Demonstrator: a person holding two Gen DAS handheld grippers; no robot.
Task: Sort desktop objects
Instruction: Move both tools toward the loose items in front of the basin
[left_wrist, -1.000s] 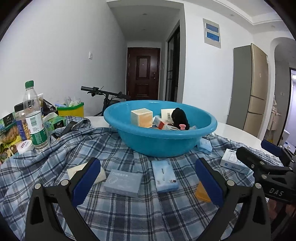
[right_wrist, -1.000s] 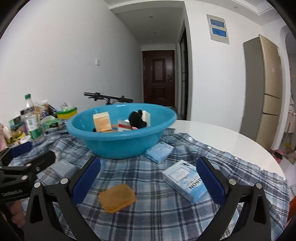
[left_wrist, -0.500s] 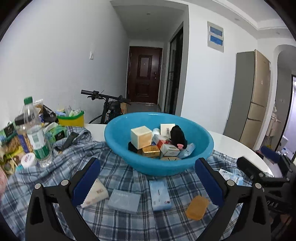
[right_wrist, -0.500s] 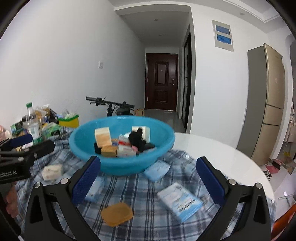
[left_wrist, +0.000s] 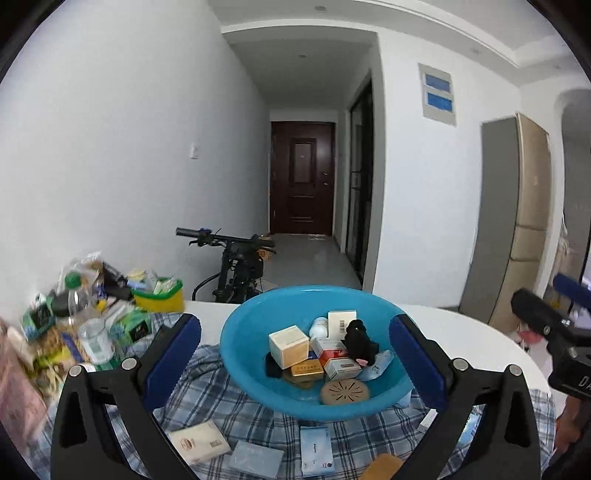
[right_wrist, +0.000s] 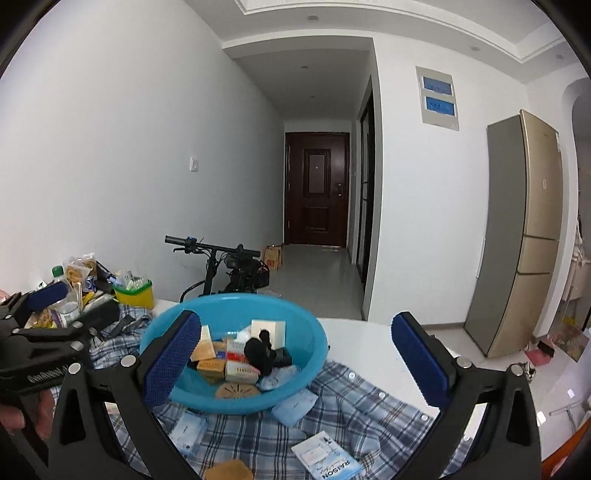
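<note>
a dark brown door (left_wrist: 302, 177) closes the far end of a hallway with a grey tiled floor. a black bicycle (left_wrist: 236, 266) leans by the white left wall, handlebar pointing left, and a light switch (left_wrist: 193, 150) sits on that wall. a paper bag (right_wrist: 272, 257) stands on the floor near the door. on the right wall a grey panel (right_wrist: 437, 96) carries two blue rectangles. a tall grey and gold refrigerator (right_wrist: 524, 229) stands at the right. recessed lights (right_wrist: 312, 17) dot the ceiling.
</note>
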